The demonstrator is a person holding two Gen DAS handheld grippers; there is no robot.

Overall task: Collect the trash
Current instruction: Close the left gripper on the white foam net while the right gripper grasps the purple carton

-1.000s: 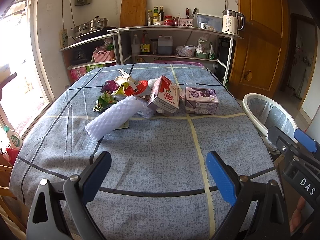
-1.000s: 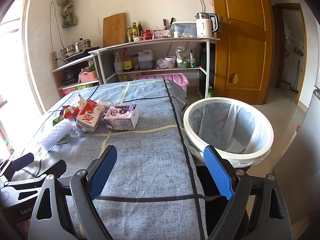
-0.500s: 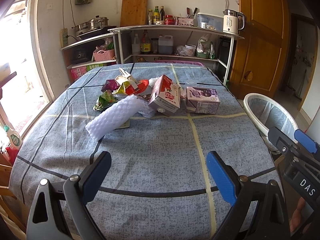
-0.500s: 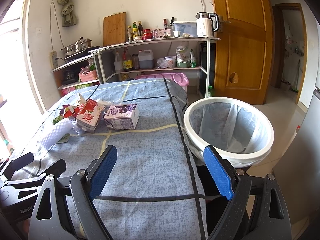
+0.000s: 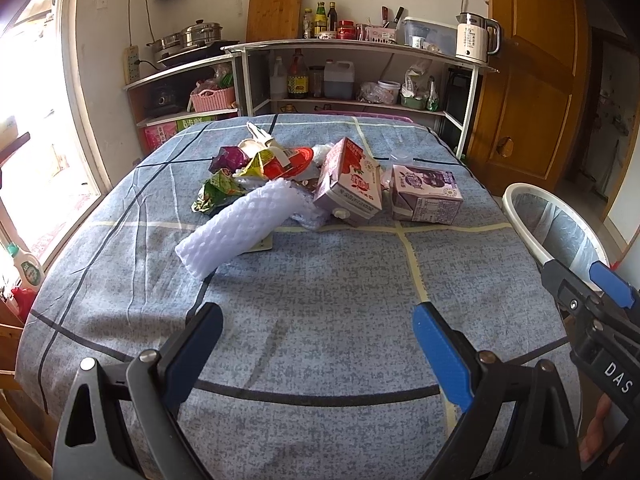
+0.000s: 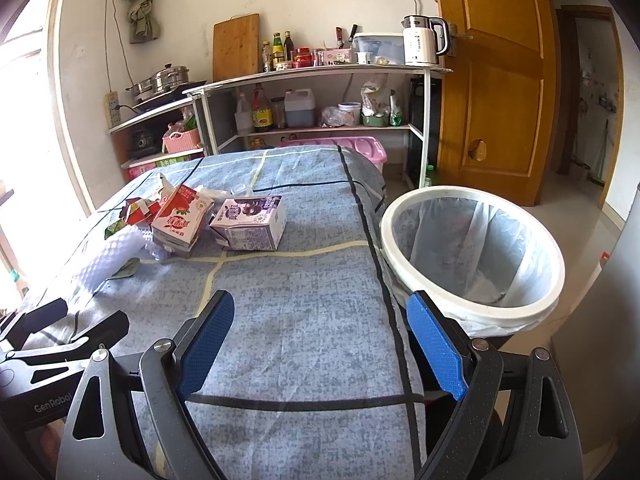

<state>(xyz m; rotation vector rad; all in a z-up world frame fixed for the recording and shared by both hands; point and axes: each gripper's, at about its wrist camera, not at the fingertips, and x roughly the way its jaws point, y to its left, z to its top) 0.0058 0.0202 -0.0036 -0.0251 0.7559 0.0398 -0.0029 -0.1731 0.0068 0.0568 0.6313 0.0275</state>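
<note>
A pile of trash lies mid-table on the blue checked cloth (image 5: 320, 300): a white foam net sleeve (image 5: 236, 232), a red-and-purple carton (image 5: 350, 182), a purple carton (image 5: 426, 196) and crumpled wrappers (image 5: 256, 166). The cartons also show in the right wrist view, the red one (image 6: 180, 220) and the purple one (image 6: 250, 222). A white bin with a clear liner (image 6: 472, 256) stands off the table's right edge. My left gripper (image 5: 318, 340) is open and empty over the near table. My right gripper (image 6: 320, 338) is open and empty by the table's near right edge.
Shelves (image 5: 360, 72) with bottles, pots, a kettle and a cutting board stand behind the table. A wooden door (image 6: 492, 80) is at the right. A bright window (image 5: 36, 120) is at the left. A pink plastic box (image 6: 332, 146) sits past the table's far end.
</note>
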